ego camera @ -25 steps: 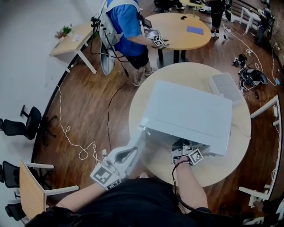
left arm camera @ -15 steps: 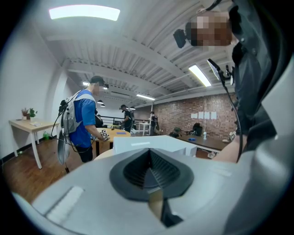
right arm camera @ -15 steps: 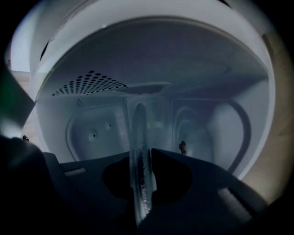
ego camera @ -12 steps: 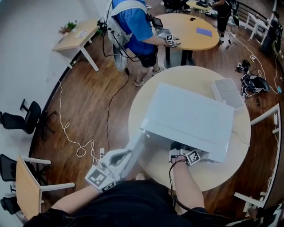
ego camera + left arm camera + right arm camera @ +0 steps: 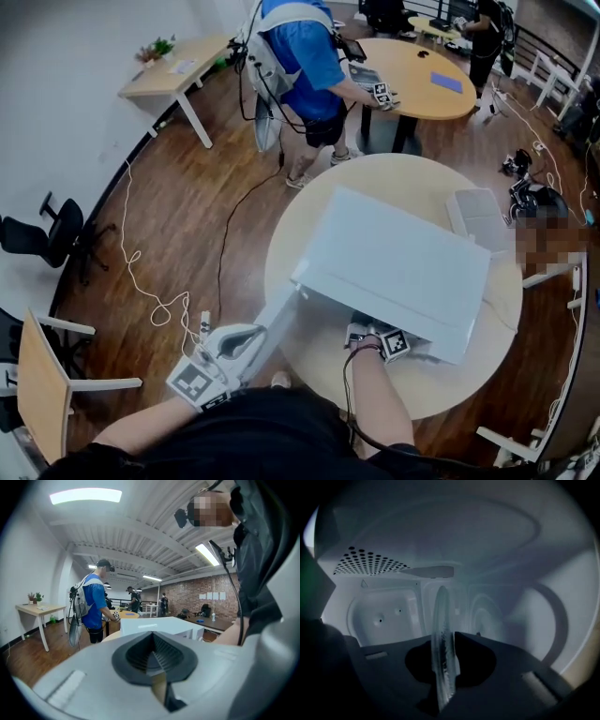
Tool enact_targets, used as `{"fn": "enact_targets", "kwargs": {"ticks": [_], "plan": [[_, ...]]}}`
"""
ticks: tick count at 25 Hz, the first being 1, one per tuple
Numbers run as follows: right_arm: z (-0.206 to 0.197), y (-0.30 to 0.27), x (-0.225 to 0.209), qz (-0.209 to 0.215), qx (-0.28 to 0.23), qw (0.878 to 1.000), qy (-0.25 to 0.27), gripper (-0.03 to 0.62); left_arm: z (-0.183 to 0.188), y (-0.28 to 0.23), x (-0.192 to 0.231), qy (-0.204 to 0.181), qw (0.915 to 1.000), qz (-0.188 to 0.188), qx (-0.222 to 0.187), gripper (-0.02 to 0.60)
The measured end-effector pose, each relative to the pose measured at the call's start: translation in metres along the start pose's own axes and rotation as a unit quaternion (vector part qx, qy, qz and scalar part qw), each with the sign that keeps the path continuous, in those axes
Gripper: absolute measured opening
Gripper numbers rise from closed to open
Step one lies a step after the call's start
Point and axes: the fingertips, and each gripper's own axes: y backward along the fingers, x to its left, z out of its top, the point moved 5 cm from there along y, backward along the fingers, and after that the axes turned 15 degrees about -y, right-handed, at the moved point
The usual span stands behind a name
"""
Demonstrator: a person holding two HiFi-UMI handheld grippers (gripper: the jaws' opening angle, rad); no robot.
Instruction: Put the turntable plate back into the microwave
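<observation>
Reaching into the white microwave [image 5: 394, 262] on the round table [image 5: 394, 173], the right gripper [image 5: 375, 336] has its fingers [image 5: 478, 653] clamped on the rim of the glass turntable plate [image 5: 442, 634]. The right gripper view shows the plate edge-on, already inside the cavity, with the perforated vent [image 5: 370, 563] to the far left. Whether the plate rests on the cavity floor I cannot tell. The microwave door [image 5: 279, 319] stands open toward the near left. The left gripper [image 5: 234, 339] hangs just beside it, its fingers [image 5: 136, 651] closed together with nothing between them. At another table on the far side stands a person in blue [image 5: 300, 56].
</observation>
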Motion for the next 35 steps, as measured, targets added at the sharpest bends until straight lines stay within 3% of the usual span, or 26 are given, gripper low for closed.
{"fn": "enact_targets", "kwargs": {"ticks": [5,10,14,19,30,35], "plan": [[-0.004,-0.006,-0.003,0.014,-0.001,1.0,-0.017,0.031,0.004,0.0,0.004,-0.003,0.9999,0.014,0.001,0.003],[-0.013,-0.02,-0.002,0.0,-0.012,1.0,-0.007,0.031,0.009,0.028,0.016,0.021,0.9994,0.028,-0.001,0.003],[-0.015,-0.027,-0.002,-0.016,-0.026,1.0,0.004,0.031,0.001,0.04,0.027,-0.008,0.9984,0.056,-0.002,0.003],[-0.008,-0.034,-0.007,-0.02,-0.047,0.999,0.014,0.031,0.008,0.027,0.019,-0.004,0.9994,0.034,-0.005,0.003],[0.014,-0.044,-0.016,-0.022,-0.084,0.996,0.034,0.031,0.01,0.032,0.011,-0.006,0.9997,0.022,0.001,0.002],[0.015,-0.039,-0.007,-0.075,-0.085,0.99,0.086,0.031,0.018,0.027,-0.001,-0.002,0.9996,0.018,-0.02,0.002]]}}
